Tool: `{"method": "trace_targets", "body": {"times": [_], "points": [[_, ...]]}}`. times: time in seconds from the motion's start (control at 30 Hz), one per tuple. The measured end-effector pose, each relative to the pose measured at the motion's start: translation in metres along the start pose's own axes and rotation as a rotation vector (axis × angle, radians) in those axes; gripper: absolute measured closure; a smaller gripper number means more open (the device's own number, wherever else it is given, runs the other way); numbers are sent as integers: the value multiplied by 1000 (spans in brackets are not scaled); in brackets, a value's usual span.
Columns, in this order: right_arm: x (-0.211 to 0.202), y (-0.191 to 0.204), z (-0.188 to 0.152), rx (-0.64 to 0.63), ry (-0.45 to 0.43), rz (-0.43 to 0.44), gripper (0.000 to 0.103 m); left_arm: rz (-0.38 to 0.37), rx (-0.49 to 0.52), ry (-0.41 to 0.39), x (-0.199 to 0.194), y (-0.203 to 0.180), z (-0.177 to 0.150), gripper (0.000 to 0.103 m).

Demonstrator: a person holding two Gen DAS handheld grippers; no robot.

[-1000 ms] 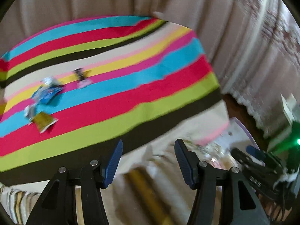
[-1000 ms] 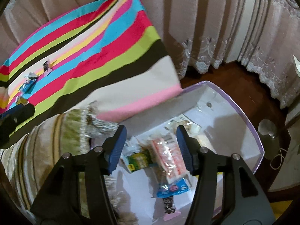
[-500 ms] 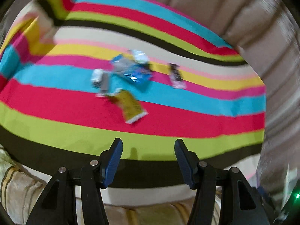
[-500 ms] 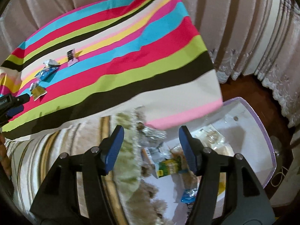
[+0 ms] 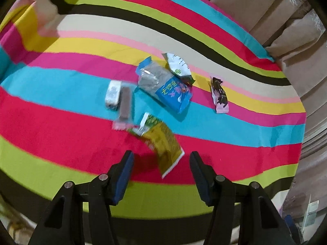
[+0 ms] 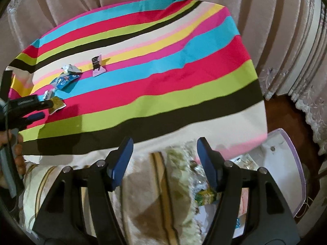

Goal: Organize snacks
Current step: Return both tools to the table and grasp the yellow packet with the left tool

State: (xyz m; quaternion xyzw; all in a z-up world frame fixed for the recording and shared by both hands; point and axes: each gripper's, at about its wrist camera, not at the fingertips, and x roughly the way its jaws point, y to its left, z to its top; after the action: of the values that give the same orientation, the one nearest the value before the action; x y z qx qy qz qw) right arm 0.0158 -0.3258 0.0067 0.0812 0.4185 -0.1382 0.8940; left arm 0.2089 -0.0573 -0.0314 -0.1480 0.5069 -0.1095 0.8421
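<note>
Several snack packets lie on a striped cloth (image 5: 224, 143). In the left wrist view my left gripper (image 5: 161, 163) is open and empty, just short of a yellow-green packet (image 5: 161, 145). Beyond lie a brown bar in a pink wrapper (image 5: 124, 104), a small white packet (image 5: 112, 94), a blue packet (image 5: 165, 89), a white-green packet (image 5: 177, 67) and a pink-and-brown packet (image 5: 219, 96). My right gripper (image 6: 164, 157) is open and empty above the cloth's near edge. The white box (image 6: 286, 163) holds more snacks at the lower right.
Beige curtains (image 6: 286, 40) hang behind and to the right of the cloth. A fringed beige cover (image 6: 163, 194) lies below the cloth's near edge. The left gripper (image 6: 30, 106) shows at the left of the right wrist view, over the packets.
My left gripper has swung from the box side to the packets and come close to the yellow-green one. My right gripper has lifted away from the box toward the cloth.
</note>
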Motion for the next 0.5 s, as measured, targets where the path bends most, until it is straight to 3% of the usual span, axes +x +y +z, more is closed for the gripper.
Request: {"method": "trace_targets", "body": {"times": [0.27, 0.5], "points": [[15, 16, 19, -22, -12, 21, 33, 71, 90, -1, 24, -15, 15, 67], [33, 46, 47, -62, -27, 41, 31, 54, 119, -31, 31, -11, 23, 75]]}}
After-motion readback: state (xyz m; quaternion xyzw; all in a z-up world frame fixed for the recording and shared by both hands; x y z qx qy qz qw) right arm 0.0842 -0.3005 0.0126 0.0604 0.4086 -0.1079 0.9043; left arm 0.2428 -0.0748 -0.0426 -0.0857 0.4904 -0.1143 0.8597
